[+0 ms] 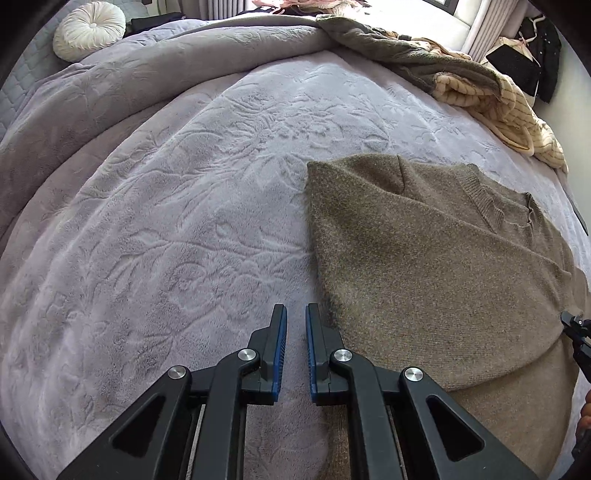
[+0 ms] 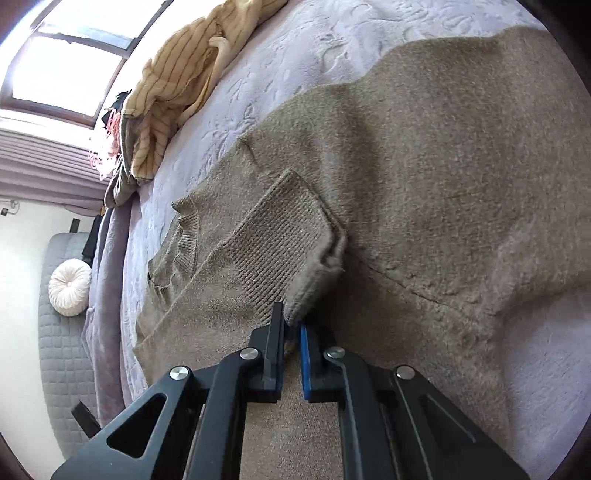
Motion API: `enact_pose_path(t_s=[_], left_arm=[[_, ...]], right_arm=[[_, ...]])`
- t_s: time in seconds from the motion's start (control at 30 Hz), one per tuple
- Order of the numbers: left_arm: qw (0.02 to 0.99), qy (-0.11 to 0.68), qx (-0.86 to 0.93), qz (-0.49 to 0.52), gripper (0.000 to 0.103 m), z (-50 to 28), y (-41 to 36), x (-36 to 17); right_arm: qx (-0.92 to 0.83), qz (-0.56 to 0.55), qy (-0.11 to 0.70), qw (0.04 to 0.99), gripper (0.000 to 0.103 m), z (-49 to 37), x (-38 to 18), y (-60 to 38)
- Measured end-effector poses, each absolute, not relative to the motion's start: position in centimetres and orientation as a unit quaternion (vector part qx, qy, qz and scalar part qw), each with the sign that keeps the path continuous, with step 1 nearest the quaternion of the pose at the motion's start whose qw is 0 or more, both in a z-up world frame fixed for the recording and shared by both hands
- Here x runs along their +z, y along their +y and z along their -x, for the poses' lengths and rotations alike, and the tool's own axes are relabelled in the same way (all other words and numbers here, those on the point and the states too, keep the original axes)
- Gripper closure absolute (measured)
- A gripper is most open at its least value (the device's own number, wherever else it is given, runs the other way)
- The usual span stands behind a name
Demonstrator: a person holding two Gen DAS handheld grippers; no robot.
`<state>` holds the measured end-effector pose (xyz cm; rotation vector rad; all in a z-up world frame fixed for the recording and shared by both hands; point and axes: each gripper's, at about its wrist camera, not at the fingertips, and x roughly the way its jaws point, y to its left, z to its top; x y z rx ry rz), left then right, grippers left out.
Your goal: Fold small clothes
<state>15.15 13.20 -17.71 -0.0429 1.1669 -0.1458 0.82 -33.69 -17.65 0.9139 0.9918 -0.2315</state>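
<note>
**Sleeve cuff pinched over the sweater on the bed**

The sweater (image 1: 424, 266) lay flat on the bed (image 1: 184, 221), which was covered with a lilac blanket with a pressed flower pattern. The sweater was brown-olive, and its ribbed collar (image 2: 186, 236) pointed toward the far side of the bed. One sleeve was folded across the body of the sweater.

The right hand-held gripper (image 2: 291, 326) held the ribbed cuff (image 2: 280, 254) of a sleeve; its blue pads were close together with the edge of the cuff between them. The cuff was a little above the body of the sweater.

The left hand-held gripper (image 1: 295, 314) was just beside the left edge of the sweater, over the bare blanket. Its fingers stood narrow, with a small gap, and nothing was between them.

Beyond the sweater, near the far edge of the bed, lay a pile of other clothes (image 1: 491, 99), with a striped cream piece on it. A round white cushion (image 1: 90, 29) was well apart from the sweater, at the head of the bed.
</note>
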Motion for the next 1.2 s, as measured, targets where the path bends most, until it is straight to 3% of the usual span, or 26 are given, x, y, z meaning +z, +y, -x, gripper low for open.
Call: enact_pose_path(t_s=[0.13,0.17,0.2,0.23,0.27,0.7,0.93,1.2], left_arm=[[0.829,0.556,-0.056,0.021,0.092,-14.8,13.5,-18.1],[0.829,0.557,-0.051,0.021,0.083,-14.6,13.6,-18.1],[0.828,0.558,-0.046,0.021,0.037,-14.7,13.6,-18.0],[0.829,0.558,-0.032,0.019,0.014,-14.5,13.8,-18.0],[0.835,0.549,-0.013,0.015,0.002,-14.3,14.1,-17.7],[0.84,0.541,-0.034,0.016,0.002,-12.2,14.2,-15.4],[0.823,0.566,-0.023,-0.041,0.002,-13.2,12.4,-18.9],[0.822,0.565,-0.009,-0.064,0.002,-11.7,13.3,-17.8]], right_arm=[[-0.1,-0.442,0.458,0.765,0.094,0.1,-18.5,-33.7],[-0.094,-0.443,0.461,0.763,0.093,0.2,-18.3,-33.6],[-0.089,-0.44,0.465,0.763,0.093,0.5,-18.1,-33.5],[-0.084,-0.433,0.471,0.764,0.093,0.6,-17.9,-33.2],[-0.079,-0.419,0.48,0.767,0.093,0.8,-17.5,-32.7],[-0.023,-0.325,0.536,0.779,0.093,3.5,-16.4,-26.5],[0.001,-0.3,0.55,0.78,0.093,3.6,-16.2,-24.2],[0.008,-0.279,0.556,0.783,0.093,4.4,-15.7,-23.4]])
